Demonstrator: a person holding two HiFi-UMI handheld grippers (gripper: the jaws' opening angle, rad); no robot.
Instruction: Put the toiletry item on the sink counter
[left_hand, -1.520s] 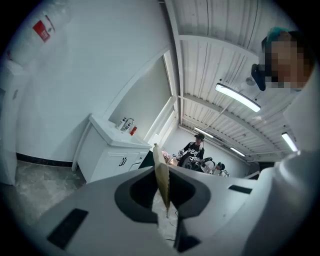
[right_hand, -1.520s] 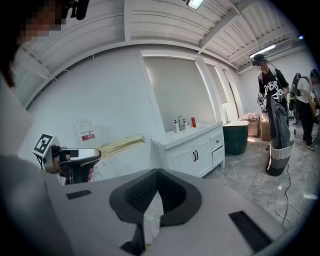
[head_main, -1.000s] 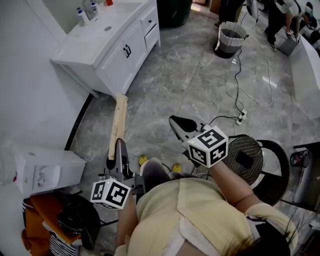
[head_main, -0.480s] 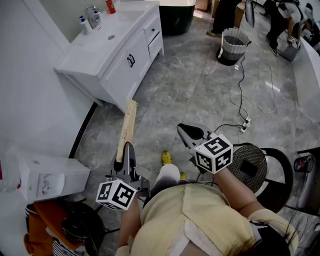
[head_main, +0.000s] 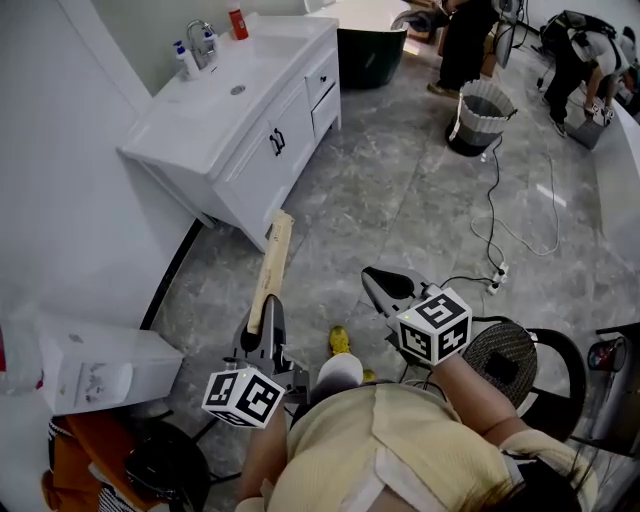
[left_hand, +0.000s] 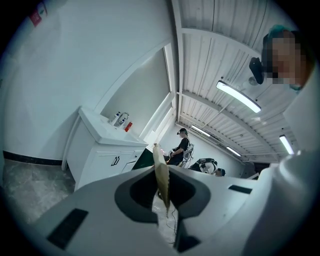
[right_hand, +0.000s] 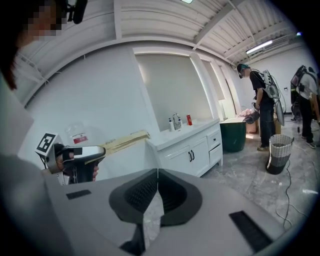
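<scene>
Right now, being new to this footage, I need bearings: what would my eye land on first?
The left tongs, low in the head view, are shut on a long tan toiletry packet that points toward the white sink cabinet at upper left. The right tongs are shut, empty, beside them.

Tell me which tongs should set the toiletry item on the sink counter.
Left. The left tongs grip the long tan toiletry item, and the sink counter lies ahead on that same side. The right tongs are shut and empty.
</scene>
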